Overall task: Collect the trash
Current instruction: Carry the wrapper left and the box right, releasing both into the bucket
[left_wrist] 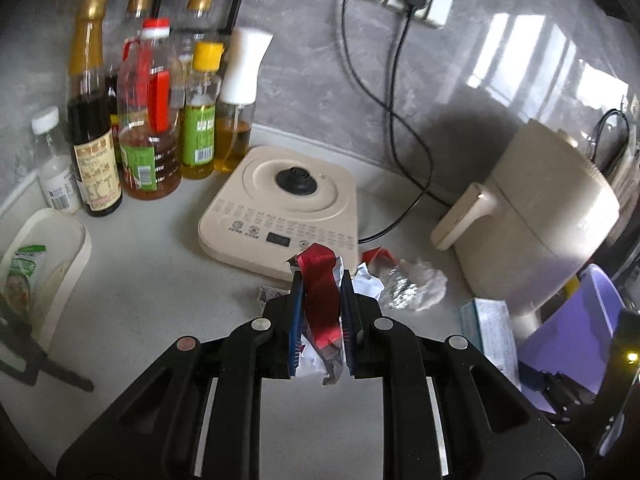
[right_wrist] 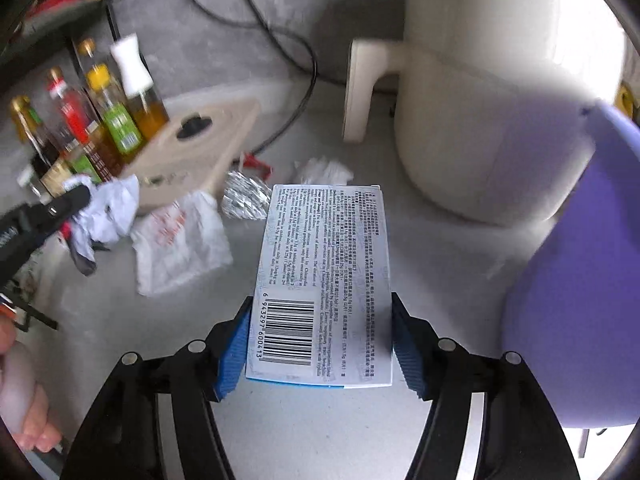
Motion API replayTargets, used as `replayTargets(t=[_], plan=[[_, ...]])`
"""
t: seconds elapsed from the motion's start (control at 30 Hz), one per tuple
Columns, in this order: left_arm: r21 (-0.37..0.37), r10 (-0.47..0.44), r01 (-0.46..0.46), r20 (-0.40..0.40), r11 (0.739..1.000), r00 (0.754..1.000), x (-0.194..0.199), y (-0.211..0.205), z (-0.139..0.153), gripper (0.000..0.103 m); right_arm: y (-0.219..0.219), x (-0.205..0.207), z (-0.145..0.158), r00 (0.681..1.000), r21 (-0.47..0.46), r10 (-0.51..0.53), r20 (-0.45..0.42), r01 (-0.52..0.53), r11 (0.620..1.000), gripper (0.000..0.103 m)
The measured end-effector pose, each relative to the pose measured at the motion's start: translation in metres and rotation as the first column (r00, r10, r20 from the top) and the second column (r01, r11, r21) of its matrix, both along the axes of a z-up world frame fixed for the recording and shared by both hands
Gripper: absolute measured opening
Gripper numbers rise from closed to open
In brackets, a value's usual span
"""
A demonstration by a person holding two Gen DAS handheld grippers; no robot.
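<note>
Left tongs (left_wrist: 320, 300) pinch the crumpled red-and-white wrapper (left_wrist: 320, 296); right tongs (right_wrist: 320, 344) pinch the flat white printed carton (right_wrist: 324, 280); better carry both steadily above the purple plastic bin (right_wrist: 580, 280) before releasing

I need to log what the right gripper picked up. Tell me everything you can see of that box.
The box is a flat, rectangular carton, apparently cardboard, pale blue-white. Its upward face carries dense small print and a barcode; a blue edge shows at the near end. The right gripper clamps its long sides between blue pads, holding it level above the counter.
</note>
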State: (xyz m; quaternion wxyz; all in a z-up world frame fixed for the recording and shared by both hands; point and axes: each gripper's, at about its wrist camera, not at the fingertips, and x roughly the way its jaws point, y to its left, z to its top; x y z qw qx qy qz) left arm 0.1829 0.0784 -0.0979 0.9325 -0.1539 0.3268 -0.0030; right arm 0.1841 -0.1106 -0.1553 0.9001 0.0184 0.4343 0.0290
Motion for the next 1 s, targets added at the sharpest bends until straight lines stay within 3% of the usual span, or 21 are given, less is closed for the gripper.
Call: replayTargets(t=[0.27,0.53,1.0], plan=[[0.033,-0.015,0.013,0.077,0.999,0.997,-0.027,-0.026,0.034,0.017,-0.015,-0.033,0.048,0.989,0.062,0.021,0.147,-0.030,0.998,0.063],[0.068,-0.047,0.037,0.148,0.997,0.988,-0.044,-0.055,0.066,0.017,-0.042,-0.065,0.097,0.958,0.081,0.010,0.287,-0.034,0.996,0.063],[0.103,-0.140,0.121,0.195,0.987,0.971,-0.054,-0.109,0.085,0.017,-0.100,-0.094,0.138,0.920,0.111,-0.080,0.383,0.041,0.993,0.063]])
